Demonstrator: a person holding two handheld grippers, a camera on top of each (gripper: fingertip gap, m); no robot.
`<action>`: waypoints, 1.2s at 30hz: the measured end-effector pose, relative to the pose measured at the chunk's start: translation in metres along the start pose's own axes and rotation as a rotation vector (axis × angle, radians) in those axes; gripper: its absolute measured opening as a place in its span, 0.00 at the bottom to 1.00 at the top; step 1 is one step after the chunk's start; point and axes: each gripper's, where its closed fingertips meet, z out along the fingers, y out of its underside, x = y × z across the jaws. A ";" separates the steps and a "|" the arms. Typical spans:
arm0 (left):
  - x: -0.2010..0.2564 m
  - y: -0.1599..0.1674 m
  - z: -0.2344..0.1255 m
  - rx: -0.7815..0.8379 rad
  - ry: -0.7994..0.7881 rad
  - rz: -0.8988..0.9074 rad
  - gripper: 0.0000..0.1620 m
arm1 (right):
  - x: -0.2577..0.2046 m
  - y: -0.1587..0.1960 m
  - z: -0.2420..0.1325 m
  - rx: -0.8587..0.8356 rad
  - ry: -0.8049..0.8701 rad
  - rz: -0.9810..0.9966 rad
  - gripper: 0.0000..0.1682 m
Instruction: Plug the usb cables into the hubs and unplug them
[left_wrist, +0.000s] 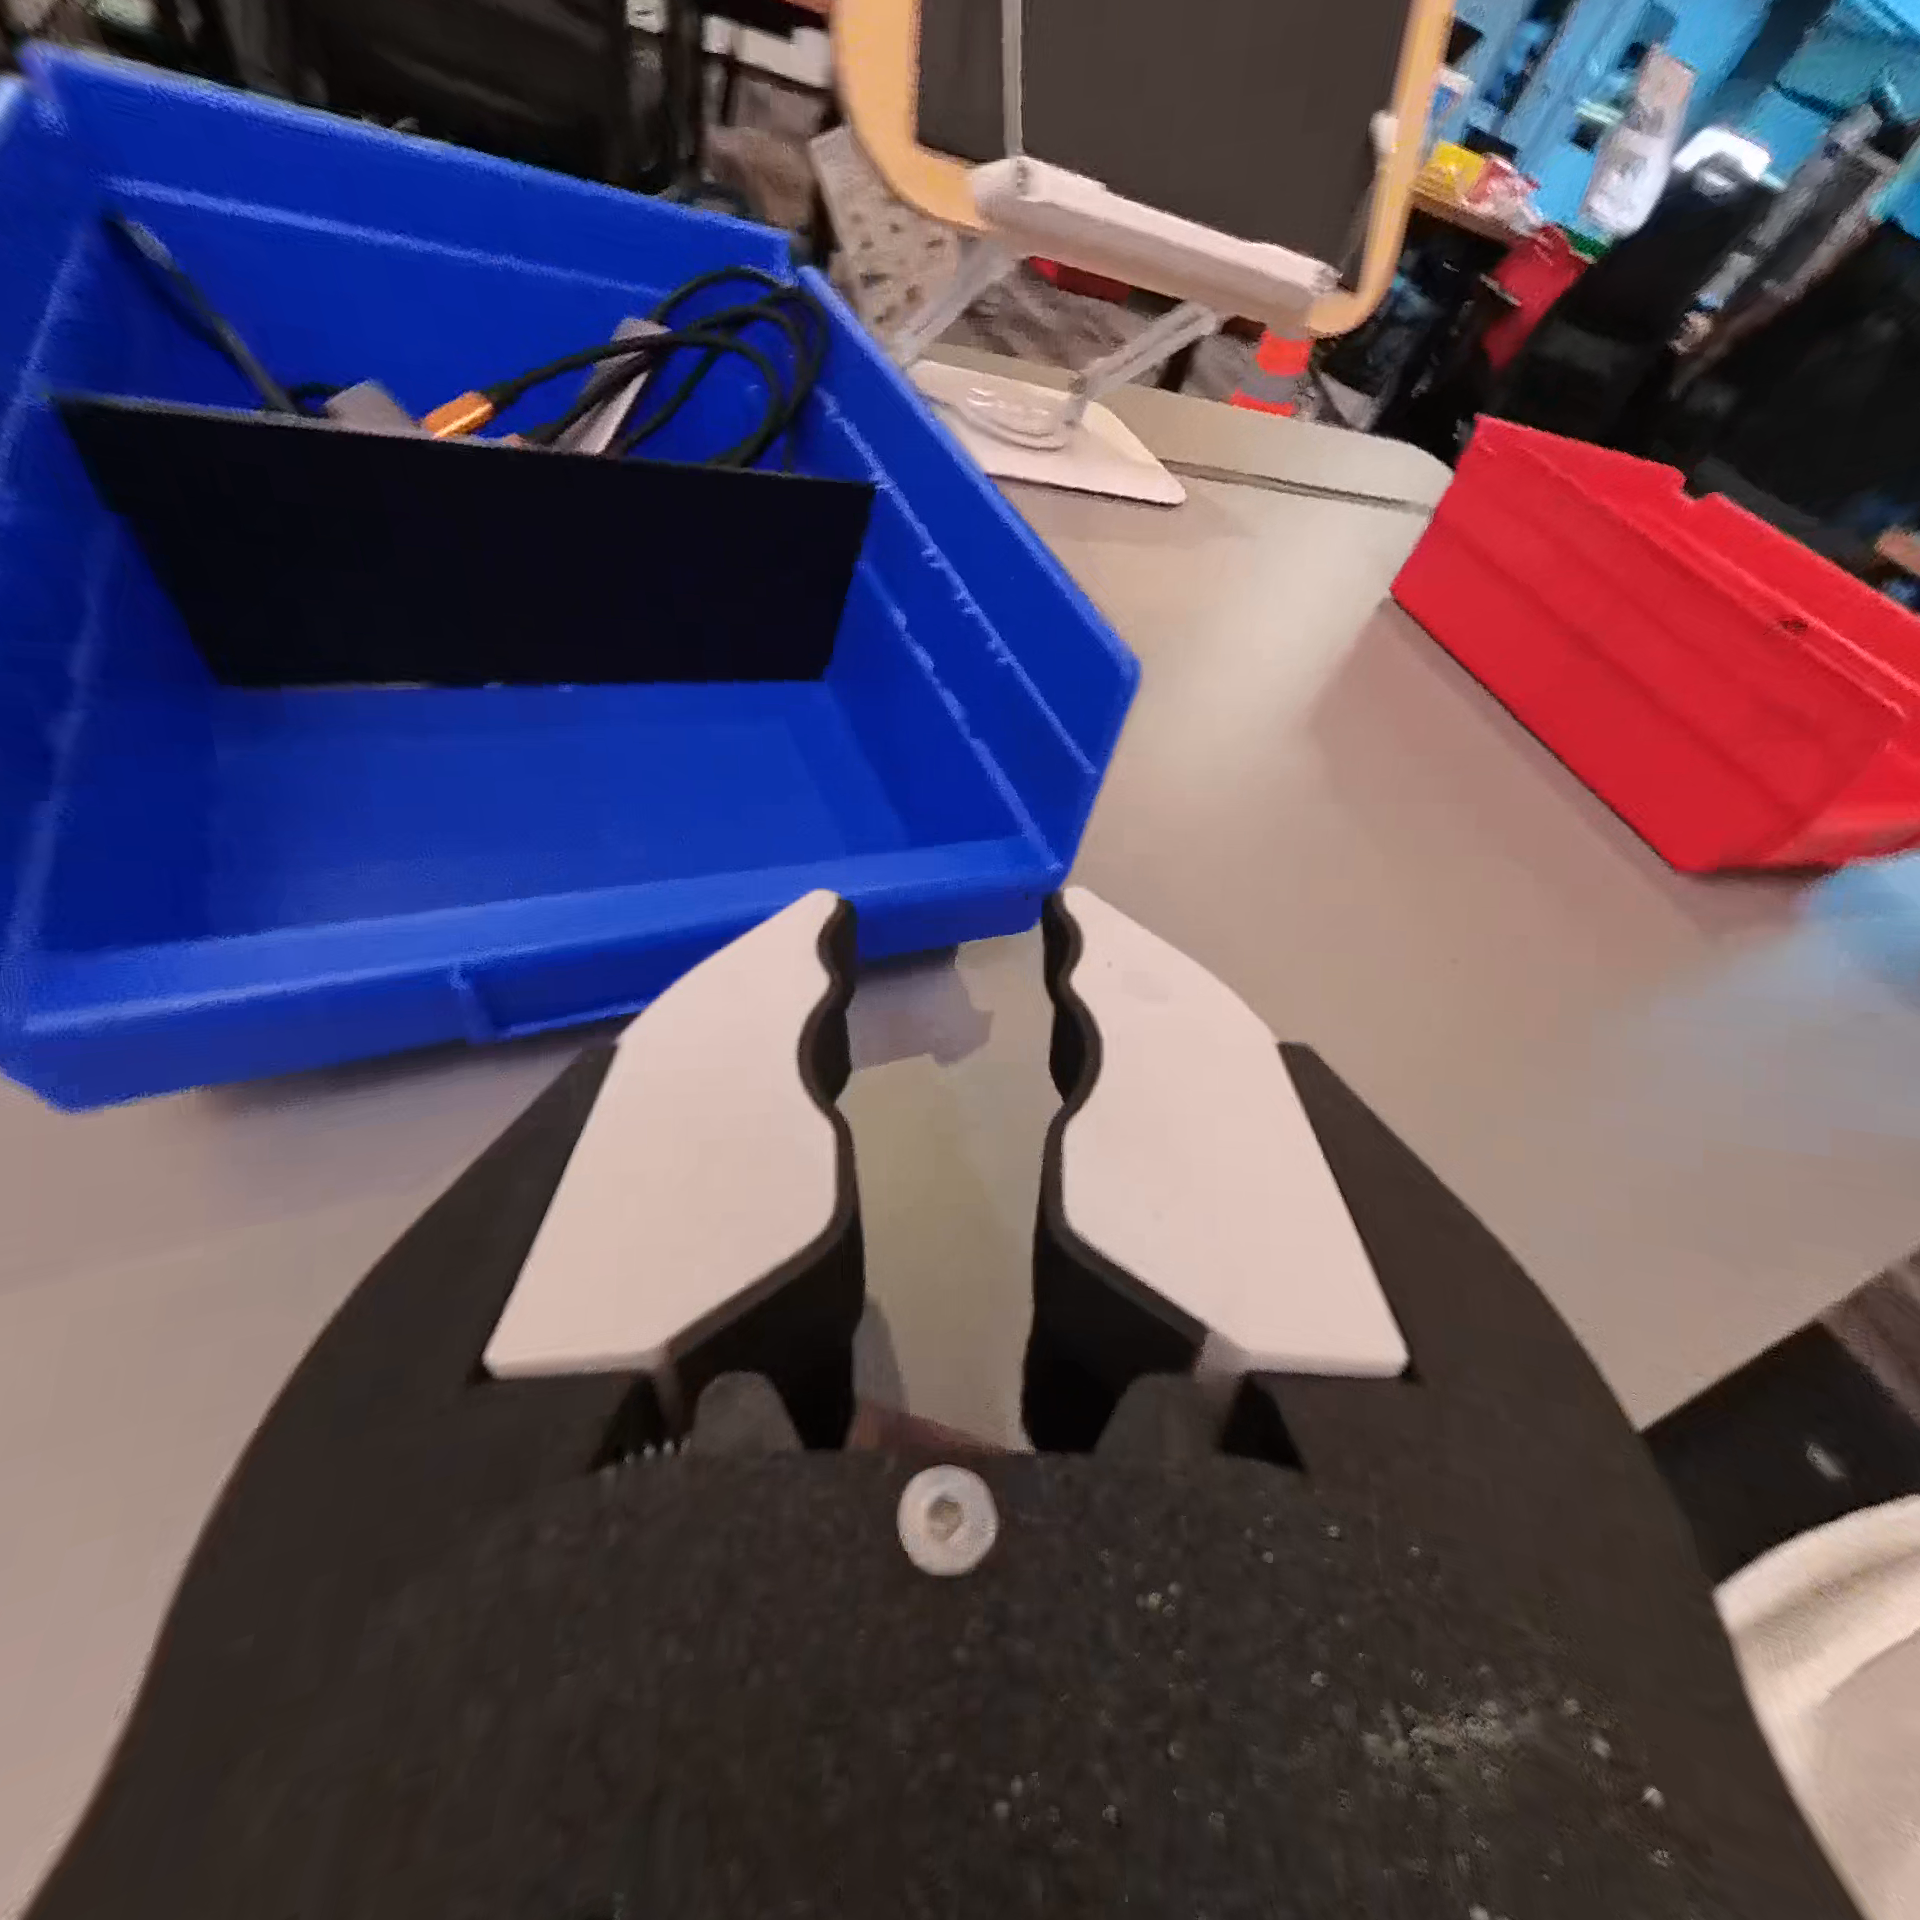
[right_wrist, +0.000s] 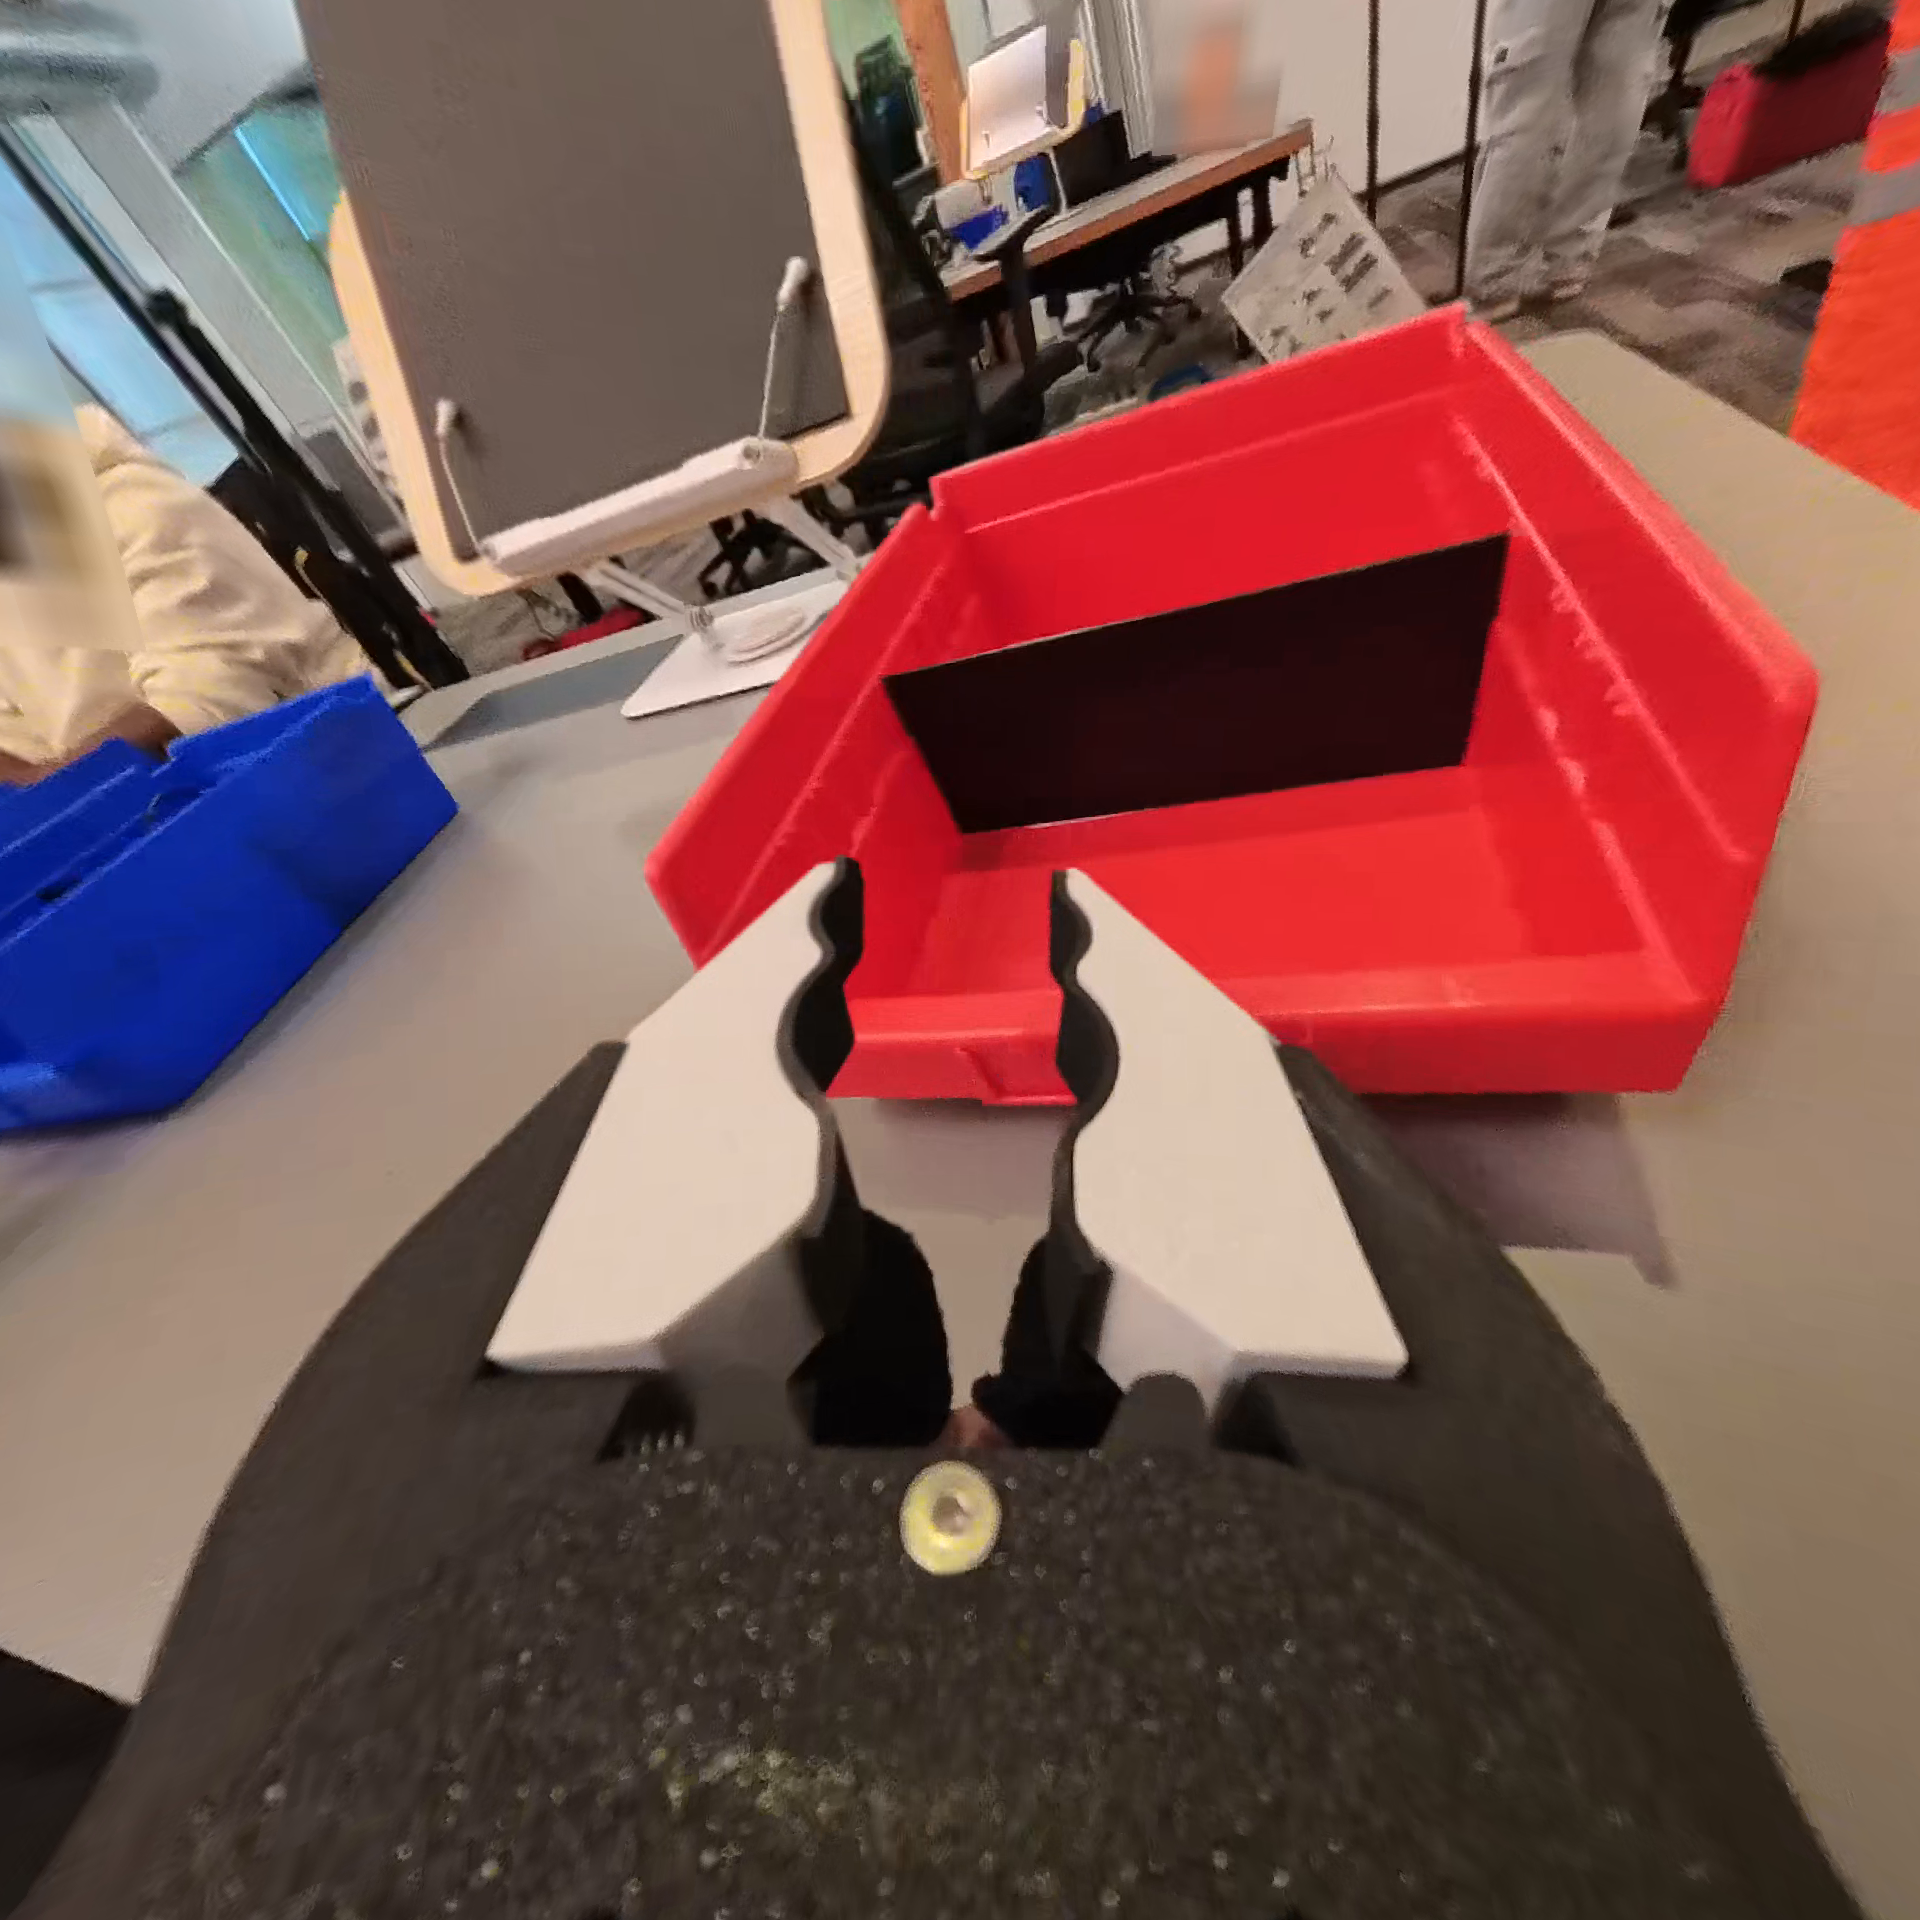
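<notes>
With jaws parted and nothing between them, the left gripper (left_wrist: 948, 914) hovers near the blue bin (left_wrist: 1039, 623), cables (left_wrist: 717, 364) behind its divider (left_wrist: 499, 561), while the right gripper (right_wrist: 956, 894), likewise released, faces the red bin (right_wrist: 1714, 727).

Blue bin (left_wrist: 540, 790) cut off at left frame edge; black divider (left_wrist: 488, 561) hides lower part of cables (left_wrist: 717, 353). Pale blue smear (left_wrist: 1860, 914) at right edge, unidentifiable. Red bin (left_wrist: 1662, 686) cropped right.
</notes>
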 end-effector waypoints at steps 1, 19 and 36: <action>0.005 -0.001 -0.001 0.002 0.034 0.037 0.21 | 0.003 0.002 0.002 -0.008 -0.009 0.036 0.20; 0.003 0.019 0.010 -0.104 -0.018 0.247 0.18 | -0.020 0.024 0.009 -0.091 -0.094 0.111 0.18; -0.116 -0.121 0.160 -0.492 -0.196 -0.394 0.32 | -0.043 0.034 0.009 -0.118 -0.165 0.091 0.18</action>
